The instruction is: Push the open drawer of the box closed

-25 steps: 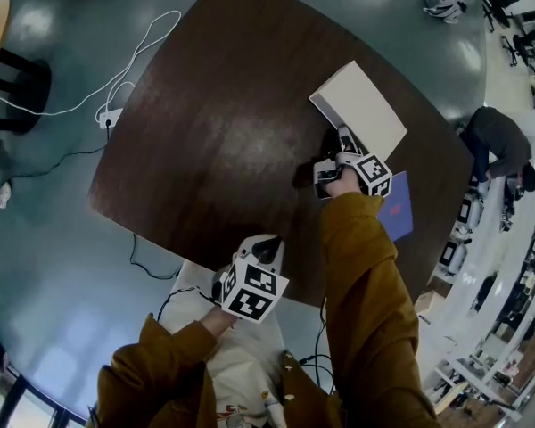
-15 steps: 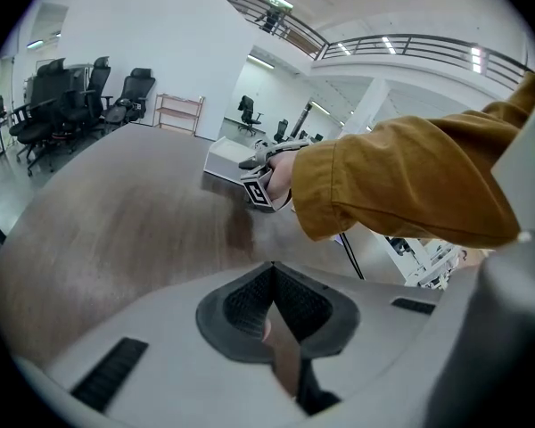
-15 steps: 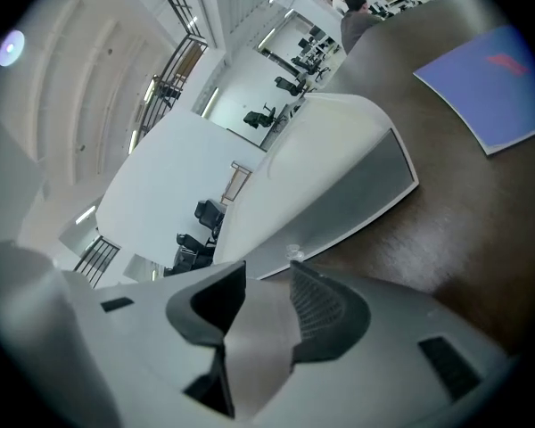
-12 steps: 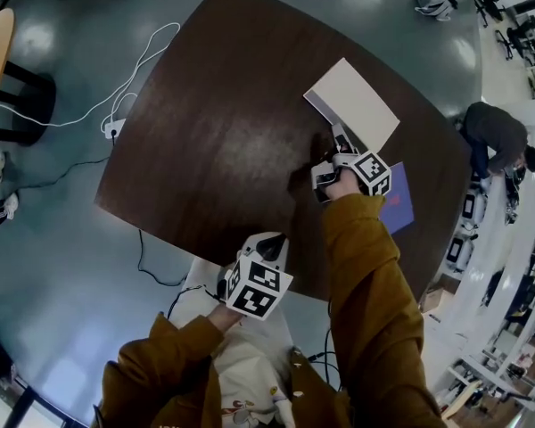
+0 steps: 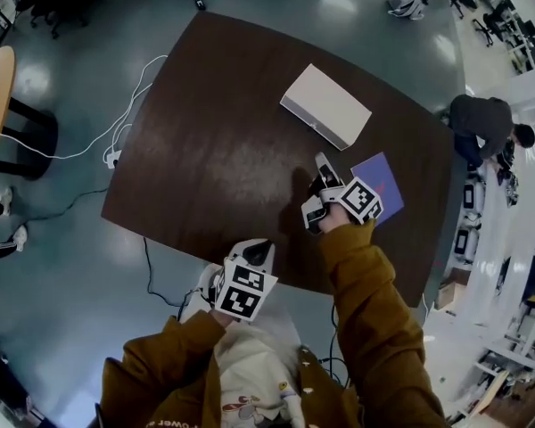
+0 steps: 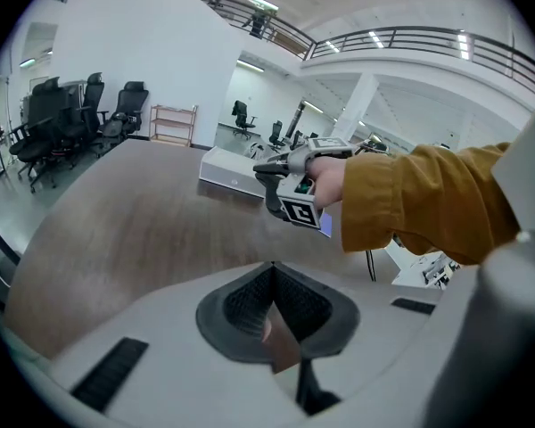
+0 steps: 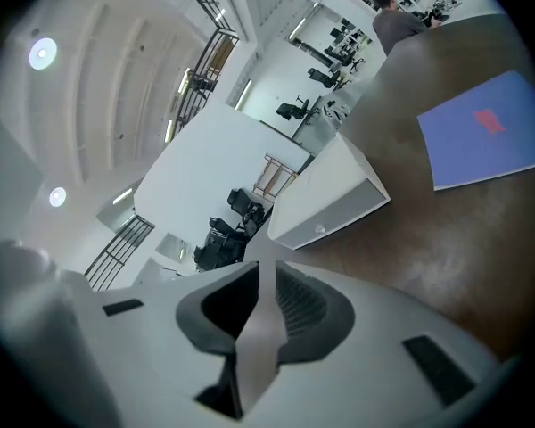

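The white box (image 5: 325, 107) lies on the dark wooden table (image 5: 214, 150), with its grey drawer front (image 7: 339, 212) flush in the box and a small knob showing. My right gripper (image 5: 314, 190) hovers over the table a short way in front of that drawer front, apart from it. Its jaws are closing with nothing between them, and a narrow gap still shows at the right gripper (image 7: 260, 275). My left gripper (image 5: 260, 250) hangs at the table's near edge, pads together and empty. The left gripper view also shows the right gripper (image 6: 266, 169) before the box (image 6: 230, 169).
A blue booklet (image 5: 381, 184) lies flat on the table just right of my right gripper. White cables (image 5: 116, 114) run over the floor at the left. A person (image 5: 483, 127) bends over beyond the table's right side. Office chairs (image 6: 80, 114) stand far left.
My right gripper has drawn back from the box's near end, where it was touching, toward me. The box now stands apart from it. The left gripper has barely moved.
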Available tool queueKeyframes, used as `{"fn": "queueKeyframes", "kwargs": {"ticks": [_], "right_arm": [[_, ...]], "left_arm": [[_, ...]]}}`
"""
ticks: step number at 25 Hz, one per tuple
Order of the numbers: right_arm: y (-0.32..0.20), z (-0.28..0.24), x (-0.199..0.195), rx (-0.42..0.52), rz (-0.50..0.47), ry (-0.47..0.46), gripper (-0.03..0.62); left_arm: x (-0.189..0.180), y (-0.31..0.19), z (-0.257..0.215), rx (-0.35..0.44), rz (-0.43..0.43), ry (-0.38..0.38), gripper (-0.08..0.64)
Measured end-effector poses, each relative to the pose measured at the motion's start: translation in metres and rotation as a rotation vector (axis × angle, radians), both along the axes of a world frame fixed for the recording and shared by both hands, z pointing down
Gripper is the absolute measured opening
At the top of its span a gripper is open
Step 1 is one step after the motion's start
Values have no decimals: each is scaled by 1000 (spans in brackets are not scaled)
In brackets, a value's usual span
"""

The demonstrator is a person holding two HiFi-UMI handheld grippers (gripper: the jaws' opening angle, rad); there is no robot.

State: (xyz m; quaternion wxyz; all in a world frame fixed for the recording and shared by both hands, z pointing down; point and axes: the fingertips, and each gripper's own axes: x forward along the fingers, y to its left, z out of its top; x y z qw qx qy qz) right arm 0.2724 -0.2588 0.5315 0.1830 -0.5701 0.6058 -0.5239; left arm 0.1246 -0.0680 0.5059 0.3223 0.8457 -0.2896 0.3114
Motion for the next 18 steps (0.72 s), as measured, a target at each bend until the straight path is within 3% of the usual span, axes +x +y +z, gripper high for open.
{"fn": "queueKeyframes", "kwargs": {"ticks": [8,14,18], "right_arm": [[111,-38,-26,58,-184,119,34],[187,-68,-49,115,-225,117,8],[220,-103,-51,187,-180,141,8]], "left_arm": [[-8,54,-28,21,60,1,6],[-9,73,-44,39,38,12,6],[-4,81,-59,67,56,24,6]]}}
